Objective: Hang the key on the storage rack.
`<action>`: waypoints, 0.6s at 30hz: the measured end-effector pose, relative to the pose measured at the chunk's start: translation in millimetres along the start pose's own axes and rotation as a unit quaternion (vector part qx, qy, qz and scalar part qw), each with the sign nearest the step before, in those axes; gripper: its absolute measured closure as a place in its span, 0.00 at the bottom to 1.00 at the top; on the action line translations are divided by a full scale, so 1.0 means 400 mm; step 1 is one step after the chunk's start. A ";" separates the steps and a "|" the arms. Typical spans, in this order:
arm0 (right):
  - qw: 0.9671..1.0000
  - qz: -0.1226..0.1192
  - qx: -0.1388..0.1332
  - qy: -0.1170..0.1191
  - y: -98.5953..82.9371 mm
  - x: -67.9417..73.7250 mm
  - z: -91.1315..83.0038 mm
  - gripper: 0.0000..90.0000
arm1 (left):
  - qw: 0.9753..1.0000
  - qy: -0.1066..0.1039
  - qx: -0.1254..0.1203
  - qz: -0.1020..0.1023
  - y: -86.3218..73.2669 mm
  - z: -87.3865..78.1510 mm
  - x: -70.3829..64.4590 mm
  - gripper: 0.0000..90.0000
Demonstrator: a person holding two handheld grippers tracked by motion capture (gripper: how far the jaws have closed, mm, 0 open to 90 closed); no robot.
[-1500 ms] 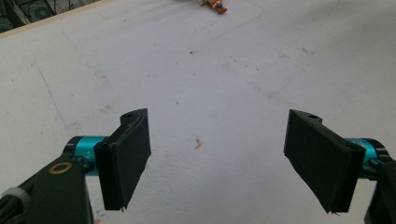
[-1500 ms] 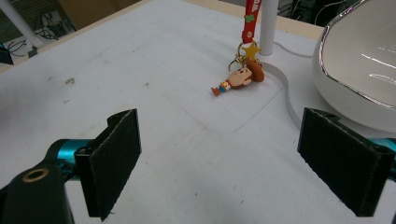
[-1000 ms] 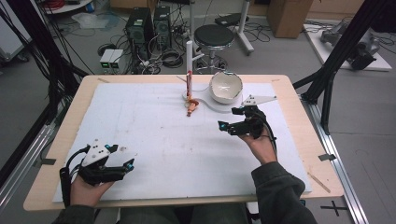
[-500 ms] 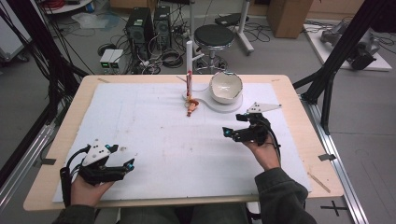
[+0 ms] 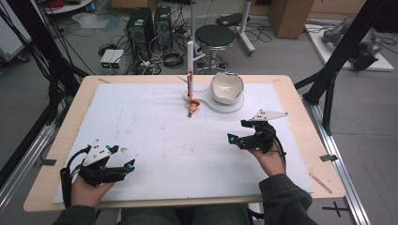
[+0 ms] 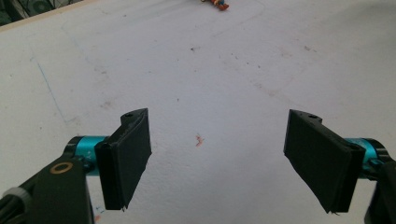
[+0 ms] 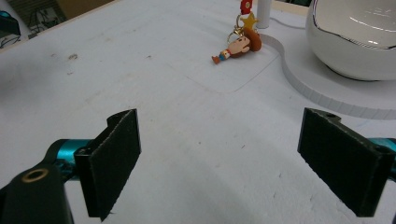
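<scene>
A small cowboy keychain figure (image 5: 192,107) lies on the white mat at the foot of a white upright post (image 5: 190,61), its ring hooked to a red strap on the post. Beside it a white bowl (image 5: 227,87) sits on a flat white base plate (image 5: 212,107). My right gripper (image 5: 237,131) is open and empty at the right middle of the mat, pointing toward the figure (image 7: 238,46) and bowl (image 7: 355,37), well short of both. My left gripper (image 5: 121,156) rests open and empty at the near left. Its own view has the figure (image 6: 217,3) far off.
The white mat (image 5: 155,136) covers most of the wooden table (image 5: 70,117). Black frame legs (image 5: 328,79) stand at the table's right. A stool (image 5: 213,35) and computer boxes (image 5: 148,23) sit on the floor beyond the far edge.
My right gripper has drawn back from beside the bowl toward the near right of the mat. The left gripper has stayed put.
</scene>
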State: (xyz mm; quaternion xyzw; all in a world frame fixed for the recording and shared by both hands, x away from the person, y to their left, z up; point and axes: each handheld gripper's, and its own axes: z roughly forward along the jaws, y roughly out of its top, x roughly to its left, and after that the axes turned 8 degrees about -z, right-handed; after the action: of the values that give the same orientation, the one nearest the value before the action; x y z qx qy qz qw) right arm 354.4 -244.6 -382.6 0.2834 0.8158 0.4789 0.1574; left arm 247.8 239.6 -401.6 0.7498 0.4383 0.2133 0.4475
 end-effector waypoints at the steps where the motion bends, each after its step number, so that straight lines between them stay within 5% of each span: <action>1: 1.000 -0.001 0.001 0.002 -0.002 0.001 -0.001 0.14 | 1.000 0.000 0.001 0.000 0.000 0.000 0.000 0.26; 18: 1.000 -0.006 0.002 -0.002 -0.039 0.012 -0.038 0.14 | 1.000 0.001 0.006 -0.009 -0.003 -0.002 0.011 0.27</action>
State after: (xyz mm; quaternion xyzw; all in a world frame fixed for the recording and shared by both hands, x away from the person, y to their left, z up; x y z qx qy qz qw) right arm 337.8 -258.0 -388.5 0.2796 0.8184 0.4755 0.1610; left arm 248.8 244.0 -402.6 0.7484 0.4469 0.2075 0.4440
